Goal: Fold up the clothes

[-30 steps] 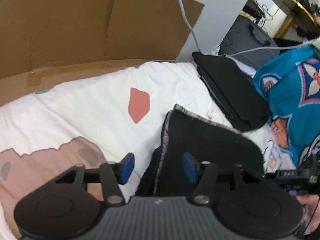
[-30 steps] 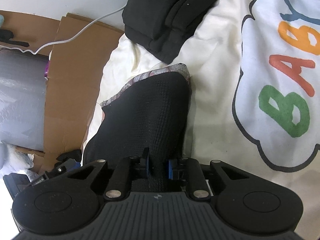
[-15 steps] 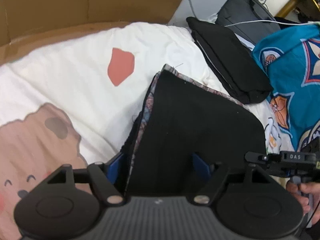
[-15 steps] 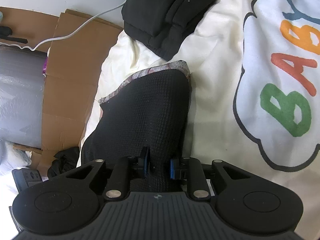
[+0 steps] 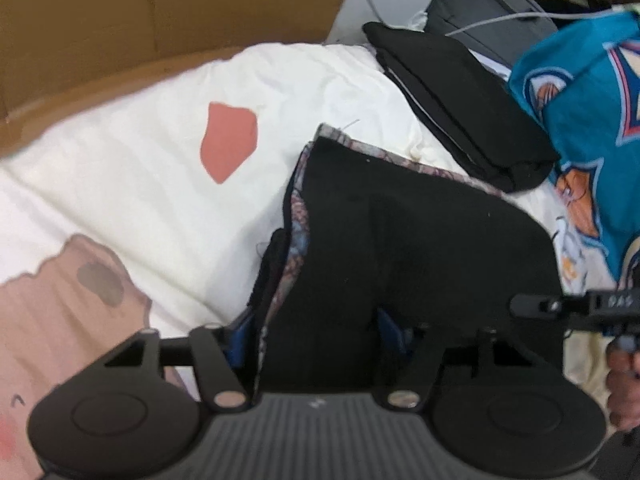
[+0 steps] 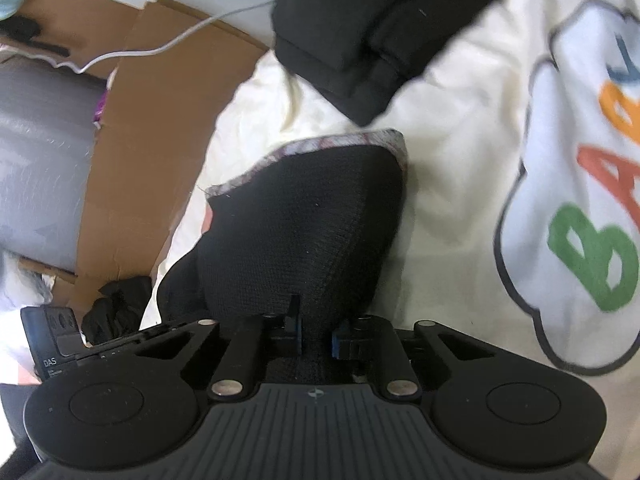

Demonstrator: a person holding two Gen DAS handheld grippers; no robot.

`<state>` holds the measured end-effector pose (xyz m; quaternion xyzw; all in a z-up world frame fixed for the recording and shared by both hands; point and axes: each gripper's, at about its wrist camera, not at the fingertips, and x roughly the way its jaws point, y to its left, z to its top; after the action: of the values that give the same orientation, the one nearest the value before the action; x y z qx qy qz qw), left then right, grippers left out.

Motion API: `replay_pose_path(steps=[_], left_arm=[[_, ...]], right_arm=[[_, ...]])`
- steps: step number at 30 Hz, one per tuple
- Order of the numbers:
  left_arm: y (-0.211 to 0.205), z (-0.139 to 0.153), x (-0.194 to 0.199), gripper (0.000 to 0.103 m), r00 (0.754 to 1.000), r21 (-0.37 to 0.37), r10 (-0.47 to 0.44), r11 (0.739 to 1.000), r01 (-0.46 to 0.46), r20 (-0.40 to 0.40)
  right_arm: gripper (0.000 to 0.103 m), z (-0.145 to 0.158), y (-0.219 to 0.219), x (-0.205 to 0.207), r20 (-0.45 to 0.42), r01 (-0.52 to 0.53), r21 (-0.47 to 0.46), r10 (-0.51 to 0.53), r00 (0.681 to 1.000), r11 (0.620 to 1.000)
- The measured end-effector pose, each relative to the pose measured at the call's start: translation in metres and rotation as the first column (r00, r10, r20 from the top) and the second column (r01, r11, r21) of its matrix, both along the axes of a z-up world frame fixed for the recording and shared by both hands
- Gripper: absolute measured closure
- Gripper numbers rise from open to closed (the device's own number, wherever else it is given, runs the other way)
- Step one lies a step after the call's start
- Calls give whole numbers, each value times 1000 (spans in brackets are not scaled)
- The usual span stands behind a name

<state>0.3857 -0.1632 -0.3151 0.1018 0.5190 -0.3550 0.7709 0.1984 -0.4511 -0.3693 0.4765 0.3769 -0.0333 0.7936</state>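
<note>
Though blurry, "BABY" quilt; right gripper fingers pinching black garment, left gripper wide astride it.

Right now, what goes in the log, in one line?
step: folding | right claw: shut on black garment | left claw: open around its edge | surface: white blanket

Both wrist fisheyes look down close over their own fingers, sharing the black knit garment on the cream printed bedspread.
</note>
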Motion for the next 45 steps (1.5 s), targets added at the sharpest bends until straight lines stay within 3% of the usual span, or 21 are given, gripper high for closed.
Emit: replay_pose_path(steps=[7, 11, 13, 14, 16, 24, 27, 29, 30, 35, 37, 38, 42, 44, 45], left_arm=[[5, 12, -8, 60, 1000, -42, 6, 999, -6, -7], [5, 8, -1, 44, 998, -28, 24, 999, -26, -61], [4, 3, 4, 28, 997, -14, 49, 999, -50, -67], [4, 0, 6, 17, 996, 4, 67, 998, -67, -61], [3, -5, 8, 16, 994, 3, 75, 997, -75, -83], [2, -13, 14, 16, 990, -14, 59, 998, -61, -129], [2, -11, 12, 26, 993, -14, 47, 999, -49, -105], [2, -8, 9, 38, 996, -26, 34, 999, -36, -88], [2, -6, 7, 47, 996, -37, 24, 999, -27, -84], [-1, 6, 0, 56, 998, -66, -3, 998, -1, -62], [-3, 4, 0, 53, 998, -49, 2, 999, -5, -70], [-4, 3, 1, 46, 997, -39, 5, 999, -8, -74], [-2, -7, 11, 28, 990, -35, 37, 999, -42, -133], [0, -11, 14, 25, 989, -43, 40, 998, -46, -145], [-1, -13, 16, 23, 989, -46, 36, 998, -43, -145]], right_arm=[[92, 7, -17, 11, 65, 26, -17, -25, 998, 1000], [89, 4, -24, 15, 59, 28, 13, -29, 998, 1000], [88, -1, -25, 15, 33, 20, 25, -21, 999, 999], [81, -1, -26, 15, 20, 16, 17, -17, 1000, 1000], [66, -1, -27, 16, -12, 7, -11, -7, 1000, 1000], [65, -10, -28, 18, -28, -43, 36, 44, 999, 998], [68, -12, -21, 20, -29, -72, 23, 73, 997, 997], [85, -9, -20, 19, -21, -72, 6, 72, 997, 997], [87, -7, -21, 18, -9, -66, 10, 66, 998, 998], [92, 10, -24, 9, 83, 0, -36, 3, 997, 999], [92, 13, -26, 9, 105, 14, -36, -10, 994, 999], [91, 13, -27, 10, 107, 16, -33, -12, 994, 999], [86, -1, -29, 14, 28, 1, 16, -2, 1000, 1000], [67, -5, -31, 14, 3, 1, 28, -1, 1000, 1000], [62, -6, -31, 15, -6, -3, 26, 3, 1000, 1000]])
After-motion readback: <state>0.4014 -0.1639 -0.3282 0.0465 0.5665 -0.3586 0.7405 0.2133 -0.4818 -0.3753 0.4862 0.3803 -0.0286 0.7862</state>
